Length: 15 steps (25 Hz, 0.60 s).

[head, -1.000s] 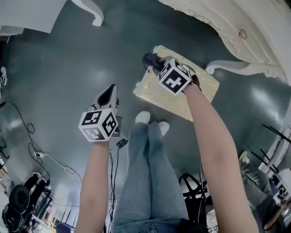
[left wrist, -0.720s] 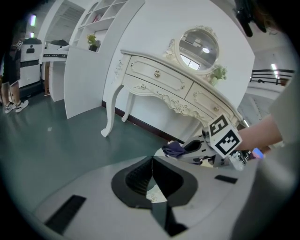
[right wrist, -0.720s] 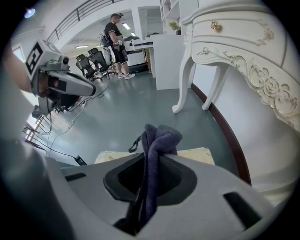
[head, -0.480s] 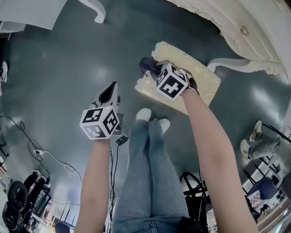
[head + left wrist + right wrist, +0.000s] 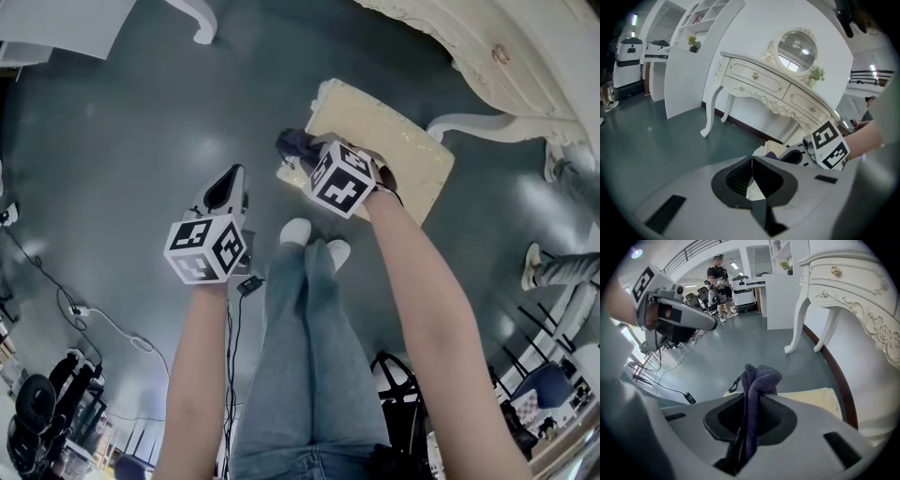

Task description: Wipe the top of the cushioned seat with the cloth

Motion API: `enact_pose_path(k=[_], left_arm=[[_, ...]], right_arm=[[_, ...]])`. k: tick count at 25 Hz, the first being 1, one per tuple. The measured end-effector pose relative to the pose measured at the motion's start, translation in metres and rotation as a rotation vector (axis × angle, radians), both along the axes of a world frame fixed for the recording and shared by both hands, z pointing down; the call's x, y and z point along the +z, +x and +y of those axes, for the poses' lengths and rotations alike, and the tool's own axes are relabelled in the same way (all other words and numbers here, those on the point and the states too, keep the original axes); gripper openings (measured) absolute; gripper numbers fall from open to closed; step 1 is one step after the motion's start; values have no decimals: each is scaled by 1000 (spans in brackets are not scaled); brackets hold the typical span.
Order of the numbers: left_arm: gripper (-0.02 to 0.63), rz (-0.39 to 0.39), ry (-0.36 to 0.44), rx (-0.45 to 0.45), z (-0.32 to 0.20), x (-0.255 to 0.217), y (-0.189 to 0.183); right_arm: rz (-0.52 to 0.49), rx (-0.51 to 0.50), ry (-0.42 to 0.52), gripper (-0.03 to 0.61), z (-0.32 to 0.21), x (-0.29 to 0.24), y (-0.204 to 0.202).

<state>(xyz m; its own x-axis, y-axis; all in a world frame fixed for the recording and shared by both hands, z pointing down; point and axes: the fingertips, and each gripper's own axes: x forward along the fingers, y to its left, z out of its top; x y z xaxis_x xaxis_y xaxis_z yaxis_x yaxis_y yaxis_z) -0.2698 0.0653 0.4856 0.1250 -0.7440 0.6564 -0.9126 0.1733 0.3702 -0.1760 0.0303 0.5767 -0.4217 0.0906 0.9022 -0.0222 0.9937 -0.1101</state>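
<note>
1. Cushioned seat point(image 5: 394, 150) — pale yellow, rectangular and padded — stands on the grey-green floor point(image 5: 141, 141), just beside the ornate white dressing table point(image 5: 506, 56) and ahead of our feet.
2. Our right gripper point(image 5: 307, 155) has its jaws clamped on the dark purple fleece cloth point(image 5: 291, 143), which bunches out past the tips at the seat's left edge.
3. Our left gripper point(image 5: 228, 187) hangs well apart from the seat over bare floor, its jaws pressed together with nothing between them.
4. To wipe well, we judge the cloth should be pressed flatter onto the top and drawn in overlapping strokes toward the far side. The bunched wad can touch little padding — and a steep angle could let the hard jaw tips scrape the fabric.
5. We see no container in these views, so there are no contents to report.
</note>
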Motion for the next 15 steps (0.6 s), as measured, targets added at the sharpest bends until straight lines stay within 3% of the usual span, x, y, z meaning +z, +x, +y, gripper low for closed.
enact_pose_path(k=[15], left_arm=[[5, 1, 4, 0, 7, -2, 6]], right_arm=[[7, -178, -64, 37, 66, 4, -3]])
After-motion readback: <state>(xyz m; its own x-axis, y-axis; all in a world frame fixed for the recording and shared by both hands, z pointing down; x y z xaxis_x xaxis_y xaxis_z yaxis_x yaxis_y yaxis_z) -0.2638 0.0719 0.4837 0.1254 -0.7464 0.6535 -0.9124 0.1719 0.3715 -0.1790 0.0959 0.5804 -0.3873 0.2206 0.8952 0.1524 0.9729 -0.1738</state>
